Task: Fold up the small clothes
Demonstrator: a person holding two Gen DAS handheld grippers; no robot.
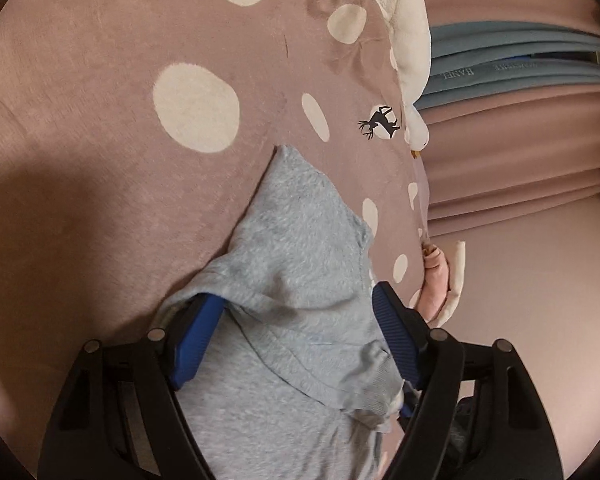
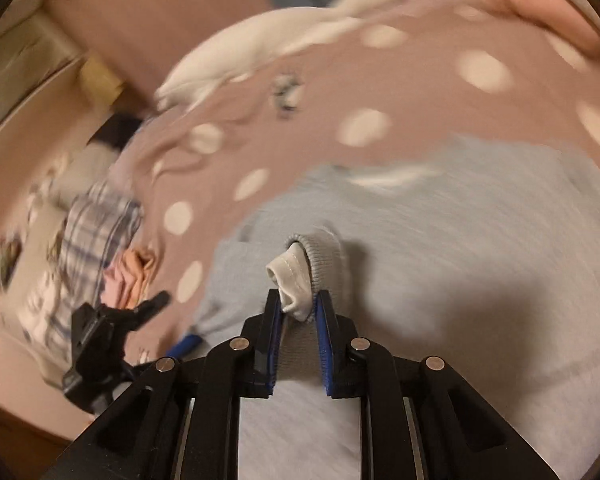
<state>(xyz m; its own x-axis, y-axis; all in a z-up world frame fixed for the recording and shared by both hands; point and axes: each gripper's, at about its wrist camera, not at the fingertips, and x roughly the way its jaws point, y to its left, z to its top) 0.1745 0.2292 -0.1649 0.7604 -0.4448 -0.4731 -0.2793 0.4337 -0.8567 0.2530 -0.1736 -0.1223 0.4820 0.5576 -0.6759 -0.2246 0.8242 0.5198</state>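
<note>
The spotted blanket (image 1: 100, 128) carries everything. On it lies the grey sweatshirt (image 1: 300, 240), spread out, its body below the blanket's deer print. The left gripper (image 1: 296, 308) stands wide apart astride a bunched part of it, pads not pressing. The right gripper (image 2: 298, 300) is clamped on the cuff (image 2: 300, 276). Judged step: sleeve fold; next, carry the cuff across the body.

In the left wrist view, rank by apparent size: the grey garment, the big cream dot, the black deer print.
1. grey garment, though it lies nearest the camera, which inflates it
2. big cream dot
3. black deer print
</note>
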